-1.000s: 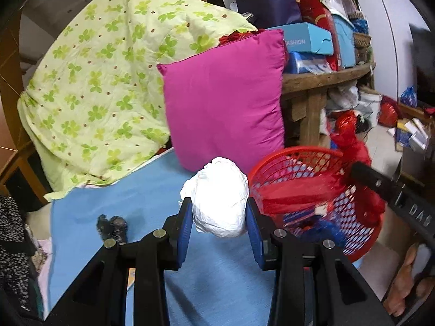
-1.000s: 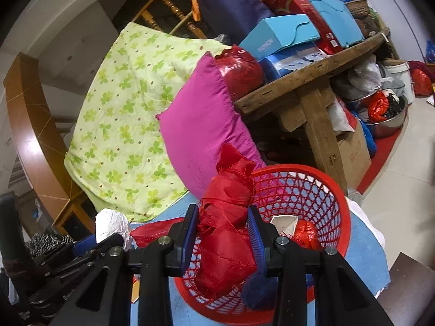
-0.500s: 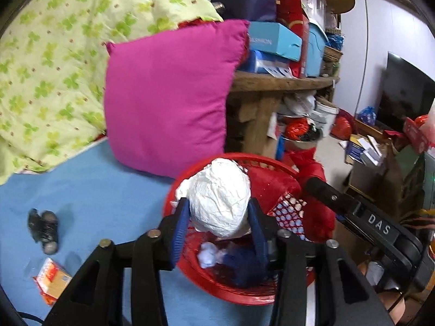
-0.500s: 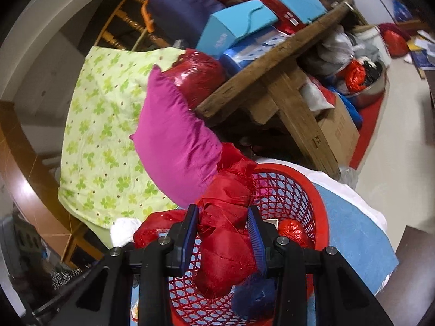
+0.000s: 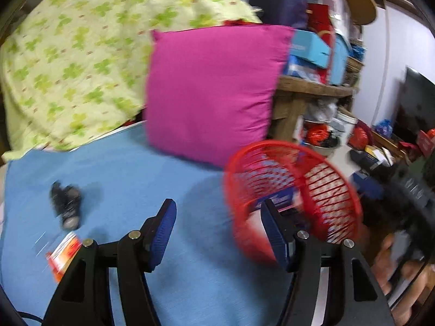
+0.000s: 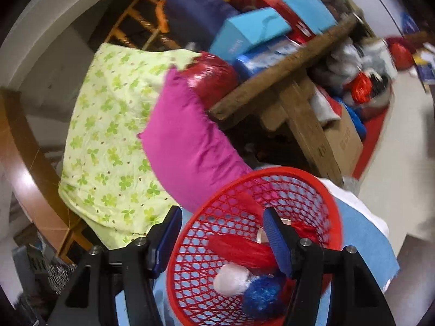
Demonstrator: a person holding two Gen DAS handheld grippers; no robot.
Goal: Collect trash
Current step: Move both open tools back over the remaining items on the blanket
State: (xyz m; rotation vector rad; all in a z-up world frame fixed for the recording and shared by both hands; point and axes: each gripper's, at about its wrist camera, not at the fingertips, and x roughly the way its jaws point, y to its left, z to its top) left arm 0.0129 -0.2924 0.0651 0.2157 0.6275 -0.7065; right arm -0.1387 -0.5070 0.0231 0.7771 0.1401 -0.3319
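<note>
the red basket [image 6: 285,187] is sitting on the blue sheet [image 5: 141,168], and the trash is lying inside it: a white wad [image 6: 231,278], a red plastic bag [image 6: 242,248] and a blue crumpled piece [image 6: 262,294], all bunched together low in the basket, just ahead of the right claw [image 6: 220,240]. that claw's jaws have just been opening and are standing spread with nothing pinched; the basket's near rim is showing between them, though whether either pad touches it i cannot tell. the left claw [image 5: 217,228] has likewise just been opening and is standing spread and empty over the sheet, the basket [image 5: 293,190] blurred just to its right, behind its right finger. to the left of that claw a small dark object [image 5: 66,206] and an orange wrapper [image 5: 64,254] are lying on the sheet. beyond both claws a magenta pillow [image 5: 214,89] is leaning against a green-patterned quilt [image 5: 73,54], beside a cluttered wooden table [image 6: 285,65].
</note>
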